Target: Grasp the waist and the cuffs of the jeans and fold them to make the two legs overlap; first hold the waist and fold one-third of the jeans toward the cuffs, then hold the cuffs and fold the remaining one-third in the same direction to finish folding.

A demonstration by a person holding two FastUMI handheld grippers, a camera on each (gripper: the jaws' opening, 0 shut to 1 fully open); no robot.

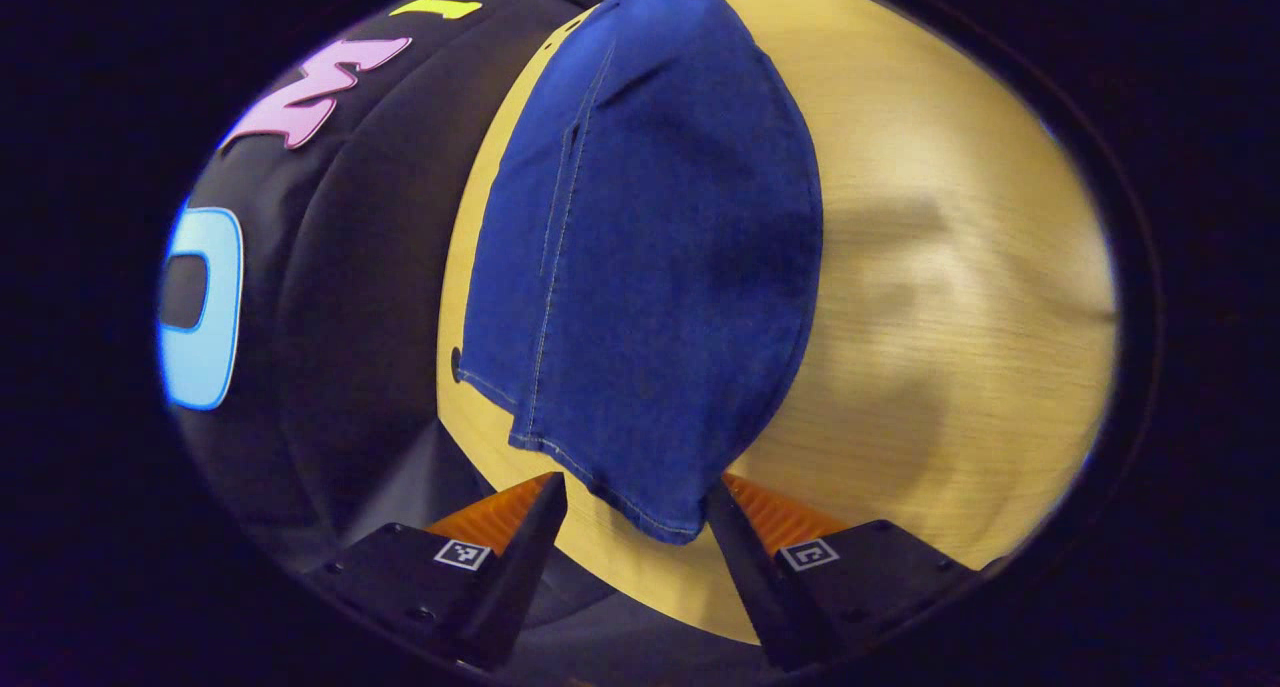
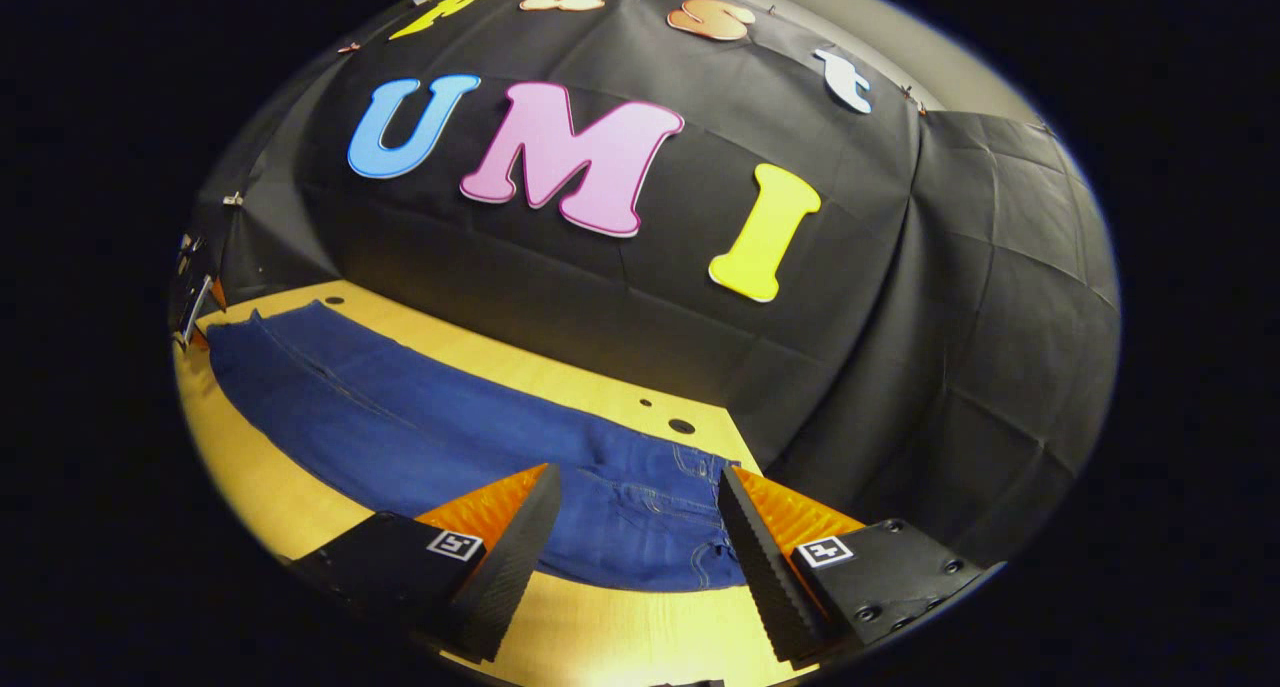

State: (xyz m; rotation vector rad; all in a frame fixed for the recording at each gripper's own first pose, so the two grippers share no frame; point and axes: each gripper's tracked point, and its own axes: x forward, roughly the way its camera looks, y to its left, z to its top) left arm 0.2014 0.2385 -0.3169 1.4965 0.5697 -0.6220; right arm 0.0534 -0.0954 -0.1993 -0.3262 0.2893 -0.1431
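Observation:
Blue jeans lie flat and stretched out on the wooden table, legs overlapping. In the right gripper view the waist with its pockets is nearest, just beyond and between the fingers of my right gripper, which is open and holds nothing. The legs run off to the far left. In the left gripper view the cuffs point at my left gripper, open, its fingers either side of the cuff edge without pressing on it. The jeans stretch away from it.
The black cloth wall stands close behind the table's far edge and around its right corner. Small round holes dot the tabletop near the waist. A metal and orange part shows at the far cuff end. Bare wood lies beside the jeans.

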